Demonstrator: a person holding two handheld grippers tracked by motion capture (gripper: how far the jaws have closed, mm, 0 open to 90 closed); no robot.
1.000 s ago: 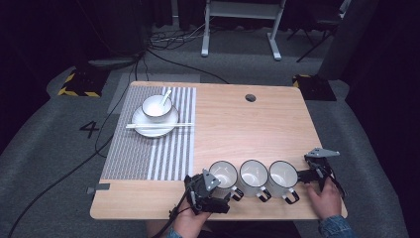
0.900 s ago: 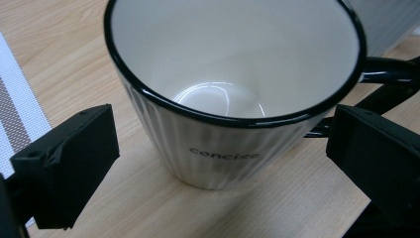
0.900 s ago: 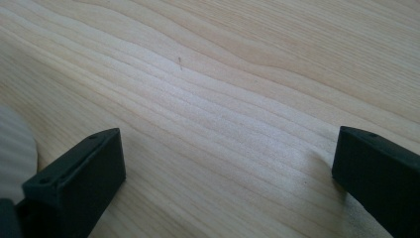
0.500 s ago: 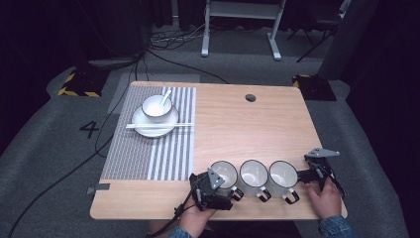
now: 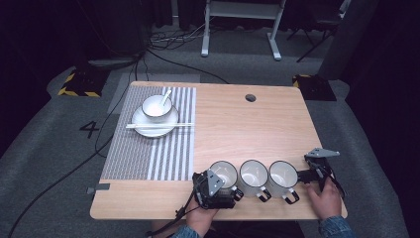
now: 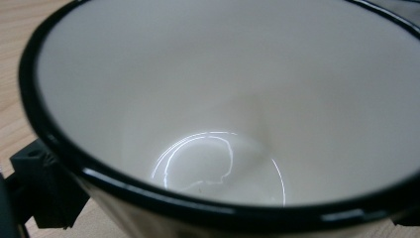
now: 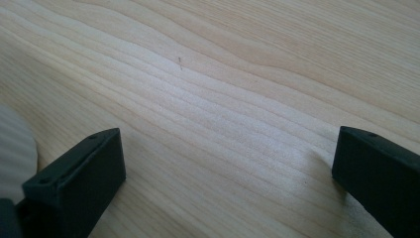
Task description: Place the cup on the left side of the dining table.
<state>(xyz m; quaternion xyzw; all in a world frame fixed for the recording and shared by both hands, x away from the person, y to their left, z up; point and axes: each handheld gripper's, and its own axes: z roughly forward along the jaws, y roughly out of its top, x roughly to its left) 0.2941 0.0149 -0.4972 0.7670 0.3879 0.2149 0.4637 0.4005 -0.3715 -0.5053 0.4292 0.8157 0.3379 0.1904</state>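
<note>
Three white mugs with black rims stand in a row near the table's front edge: the left mug (image 5: 223, 172), the middle mug (image 5: 253, 174) and the right mug (image 5: 282, 175). My left gripper (image 5: 222, 187) is open, its jaws either side of the left mug (image 6: 223, 99), which looms close in the left gripper view; one fingertip (image 6: 44, 191) sits by the mug's wall. My right gripper (image 5: 303, 177) rests low on the wood just right of the right mug, open (image 7: 223, 168), with bare table between its fingers.
A striped placemat (image 5: 148, 148) covers the table's left side. On it a plate (image 5: 171, 128) carries a bowl (image 5: 157, 105) with a spoon (image 5: 166, 94), and chopsticks (image 5: 185, 125) lie across the plate. A cable hole (image 5: 250, 97) sits at the back.
My left gripper has crept forward and slightly right, closing in around the left mug. The right gripper and the mugs have stayed put.
</note>
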